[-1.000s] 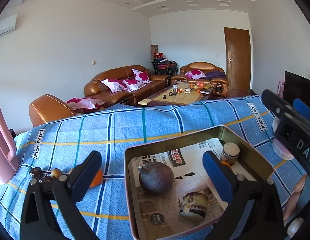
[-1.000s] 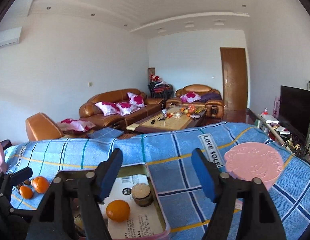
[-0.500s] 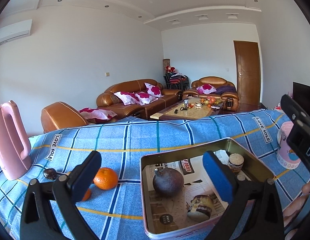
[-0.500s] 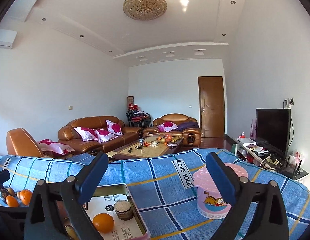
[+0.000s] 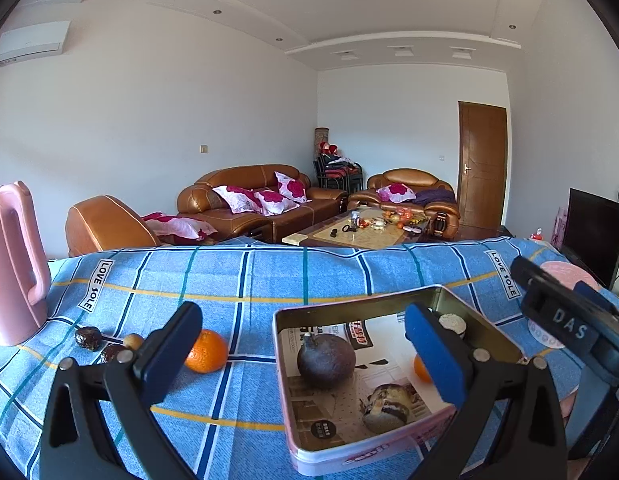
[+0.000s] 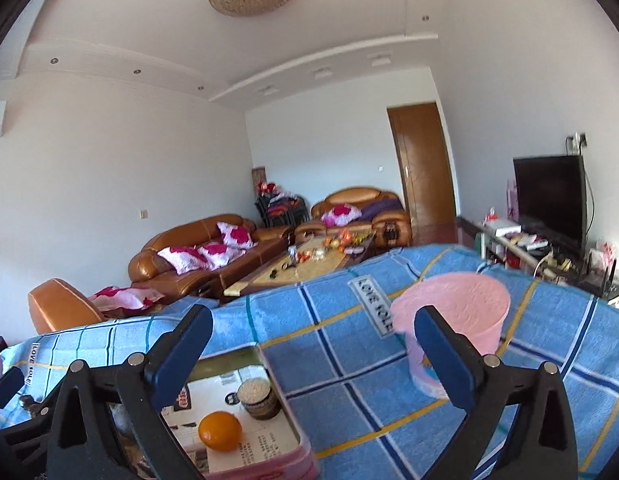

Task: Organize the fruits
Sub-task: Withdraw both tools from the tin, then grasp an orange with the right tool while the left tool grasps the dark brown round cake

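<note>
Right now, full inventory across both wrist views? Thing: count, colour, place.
Tin tray: 1, pink rim, paper-lined, on the cloth.
Oranges: 2; one in the tray, one on the cloth left of it.
Dark round fruit: 1, brown, in the tray.
Split fruit: 1, purple-brown, tray front.
Small jar: 1, pale top, tray's far corner.
Small fruits: about 3, dark and tan, near the kettle.
Kettle: 1, pink, far left.
Bucket: 1, pink, right of the tray.
Tablecloth: 1, blue plaid.
Left gripper: open, empty.
Right gripper: open, empty, jaws just widened.
</note>
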